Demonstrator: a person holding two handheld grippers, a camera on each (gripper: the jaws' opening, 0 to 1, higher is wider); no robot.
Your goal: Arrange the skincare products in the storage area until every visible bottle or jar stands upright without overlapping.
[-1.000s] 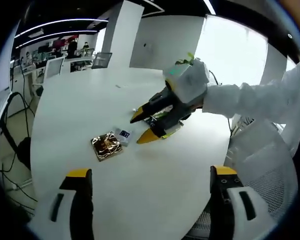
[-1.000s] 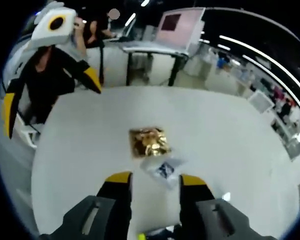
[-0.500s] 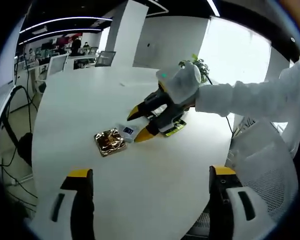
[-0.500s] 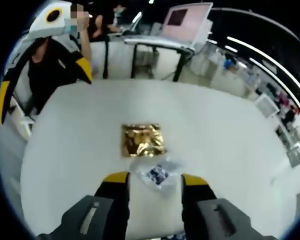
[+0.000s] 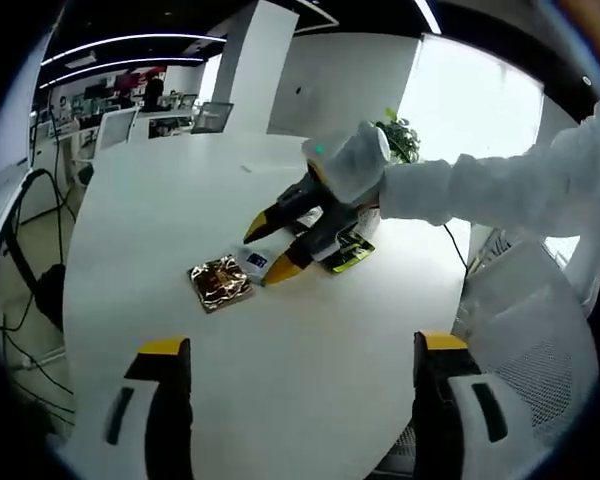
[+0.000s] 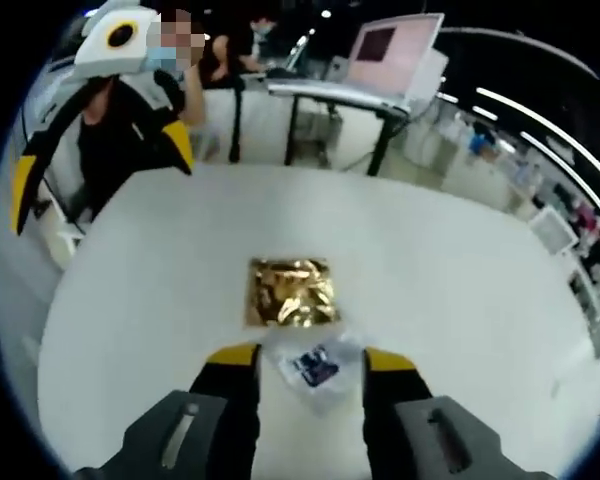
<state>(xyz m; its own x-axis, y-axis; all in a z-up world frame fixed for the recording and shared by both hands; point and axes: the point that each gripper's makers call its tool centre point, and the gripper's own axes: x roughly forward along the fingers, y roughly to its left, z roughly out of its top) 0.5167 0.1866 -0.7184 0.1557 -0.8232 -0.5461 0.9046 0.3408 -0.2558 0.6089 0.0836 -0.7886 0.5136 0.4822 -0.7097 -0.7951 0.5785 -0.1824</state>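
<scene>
Right gripper (image 6: 308,362) straddling a clear sachet (image 6: 315,367) on the white table (image 6: 460,270).
Jaws open, gripping nothing; sachet beside gold packet (image 6: 291,292) looks light, limp, slippery: pinch an edge. Left gripper (image 5: 295,350) wide open, empty.

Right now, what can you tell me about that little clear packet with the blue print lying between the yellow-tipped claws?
The clear packet is a small, crinkly, see-through sachet with a dark blue printed patch, its text too small to read. It lies flat on the white table, close beside the gold foil packet; whether they touch is unclear. The right gripper has an open jaw on either side of it, apparently not yet squeezing. In the left gripper view it shows as a small pale square.
</scene>
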